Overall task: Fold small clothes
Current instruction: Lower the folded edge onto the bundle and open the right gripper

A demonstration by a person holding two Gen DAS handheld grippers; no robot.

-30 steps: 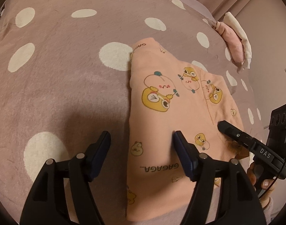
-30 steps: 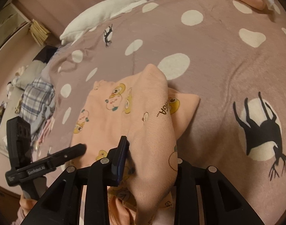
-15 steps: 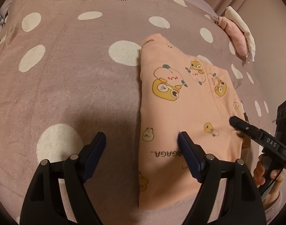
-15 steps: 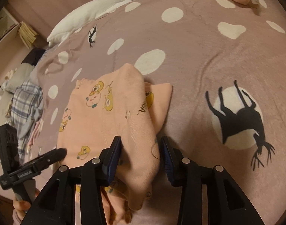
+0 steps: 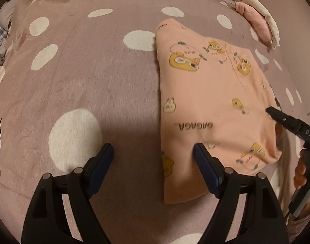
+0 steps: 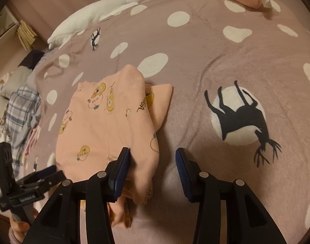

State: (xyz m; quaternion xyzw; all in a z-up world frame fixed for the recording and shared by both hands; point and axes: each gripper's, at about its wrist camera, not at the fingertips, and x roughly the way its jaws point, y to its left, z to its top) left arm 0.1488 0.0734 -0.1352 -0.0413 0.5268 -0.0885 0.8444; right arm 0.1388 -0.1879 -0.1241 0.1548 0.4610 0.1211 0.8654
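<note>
The peach garment lies folded on the spotted bed, right of centre in the left wrist view, lower left of centre in the right wrist view. The left gripper stands wide, holding nothing; its right finger hangs over the cloth's near edge. The right gripper is opening, its left pad touching the folded edge, nothing pinched between the fingers. The fold seems laid and being released. To do it well, I would lift both grippers clear without snagging the top layer, then check the near corner, which looks bunched and may want smoothing.
</note>
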